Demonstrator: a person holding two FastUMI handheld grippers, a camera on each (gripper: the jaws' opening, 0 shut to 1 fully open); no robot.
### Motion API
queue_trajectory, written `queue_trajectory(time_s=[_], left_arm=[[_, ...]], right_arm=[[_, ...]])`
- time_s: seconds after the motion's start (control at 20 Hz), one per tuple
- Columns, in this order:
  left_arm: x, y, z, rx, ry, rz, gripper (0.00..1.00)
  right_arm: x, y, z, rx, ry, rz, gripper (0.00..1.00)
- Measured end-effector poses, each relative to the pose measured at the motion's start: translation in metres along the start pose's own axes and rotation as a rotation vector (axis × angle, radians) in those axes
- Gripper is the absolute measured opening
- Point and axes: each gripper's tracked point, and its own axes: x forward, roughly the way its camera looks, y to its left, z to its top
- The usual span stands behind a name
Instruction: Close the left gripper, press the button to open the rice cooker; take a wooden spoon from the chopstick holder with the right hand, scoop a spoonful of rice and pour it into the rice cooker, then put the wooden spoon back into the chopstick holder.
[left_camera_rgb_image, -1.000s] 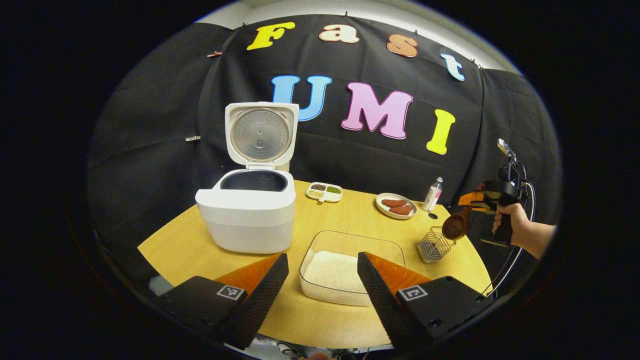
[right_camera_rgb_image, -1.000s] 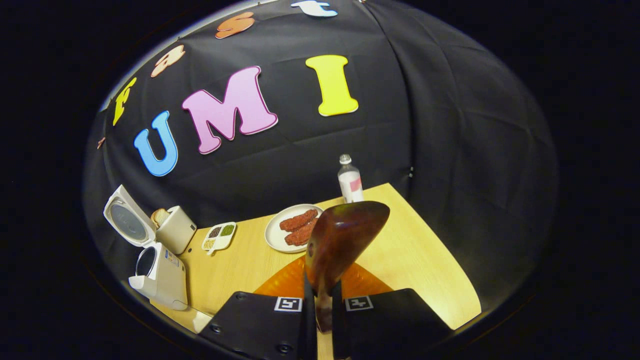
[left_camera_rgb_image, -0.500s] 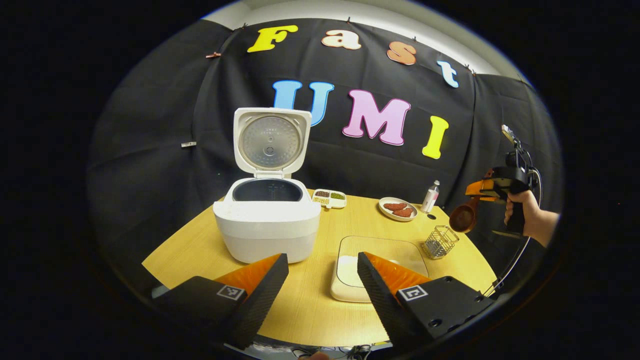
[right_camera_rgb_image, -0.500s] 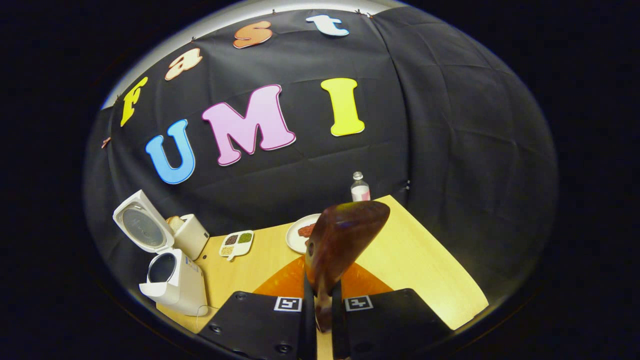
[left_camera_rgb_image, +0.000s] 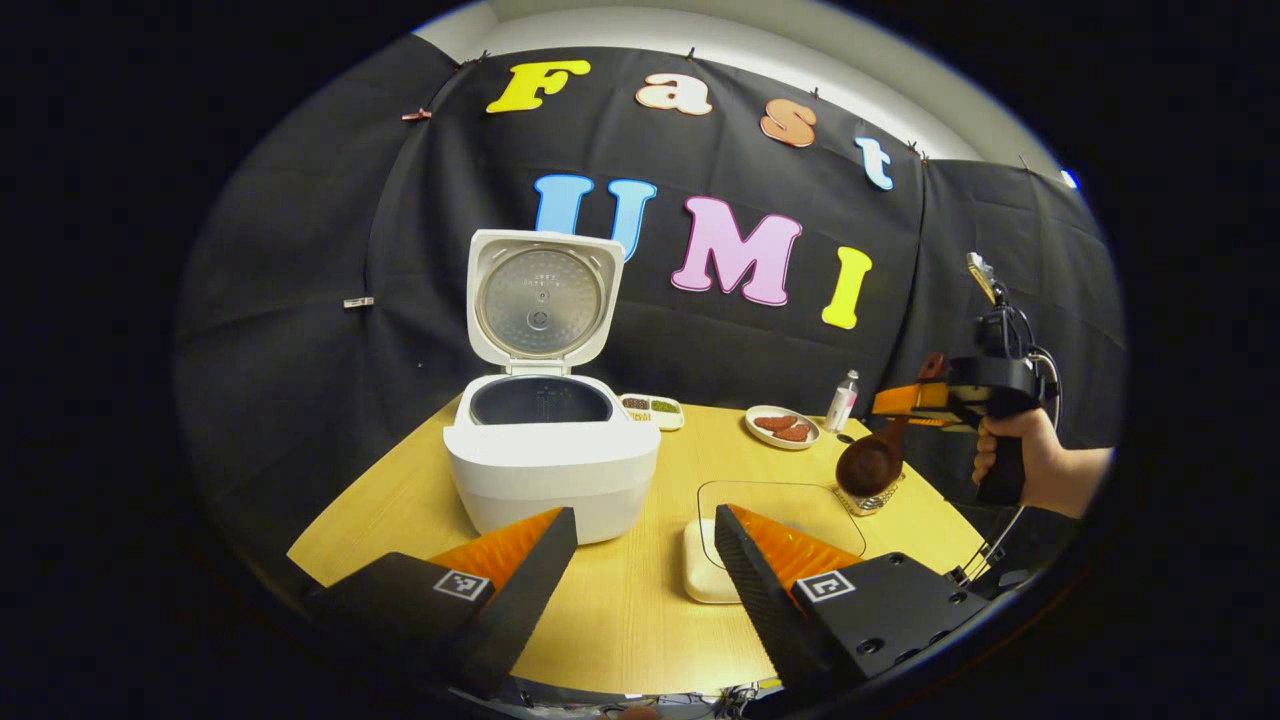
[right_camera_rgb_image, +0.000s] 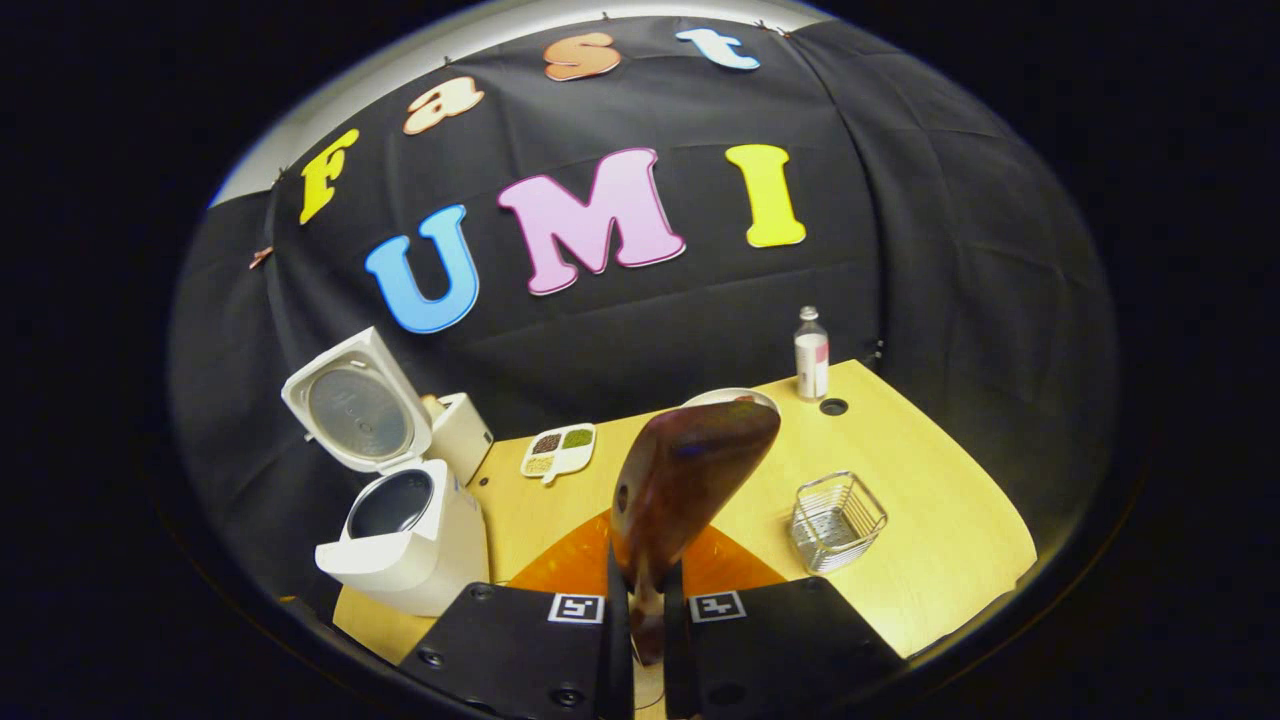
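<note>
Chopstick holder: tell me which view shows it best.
The right gripper view. There the chopstick holder stands whole and unblocked on the table, right of the wooden spoon. In the left gripper view, the spoon's bowl covers most of the holder.

This is a staged recording booth dressed as a small kitchen corner, not a real home: black cloth (left_camera_rgb_image: 300, 300) hangs as the wall behind a single pale wooden worktop (left_camera_rgb_image: 640, 600), with a strip of plain white room wall (left_camera_rgb_image: 760, 40) above the cloth. On the worktop stand kitchen things: a white rice cooker (left_camera_rgb_image: 550, 460) with its lid up, a divided dish of grains (left_camera_rgb_image: 652, 408), a plate of food (left_camera_rgb_image: 782, 427), a small bottle (left_camera_rgb_image: 842, 400) and a wire basket (right_camera_rgb_image: 838, 522). A hand (left_camera_rgb_image: 1030, 460) at the right edge holds a camera-fitted gripping tool, which marks it as a data-collection setup.
</note>
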Motion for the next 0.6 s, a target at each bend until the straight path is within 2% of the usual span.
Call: queue_trajectory(time_s=[0.2,0.3,0.4,0.6], left_arm=[[0.002,0.009,-0.015,-0.022,0.028,-0.009,0.96],[0.002,0.017,-0.022,0.012,0.042,-0.010,0.96],[0.003,0.024,-0.026,0.040,0.049,-0.008,0.96],[0.008,0.040,-0.037,0.017,0.077,0.013,0.96]], right_arm=[[0.016,0.027,-0.042,-0.032,0.040,0.014,0.16],[0.026,0.036,-0.060,-0.017,0.060,0.017,0.16],[0.038,0.032,-0.074,-0.030,0.074,-0.003,0.16],[0.057,0.018,-0.094,-0.107,0.077,-0.066,0.16]])
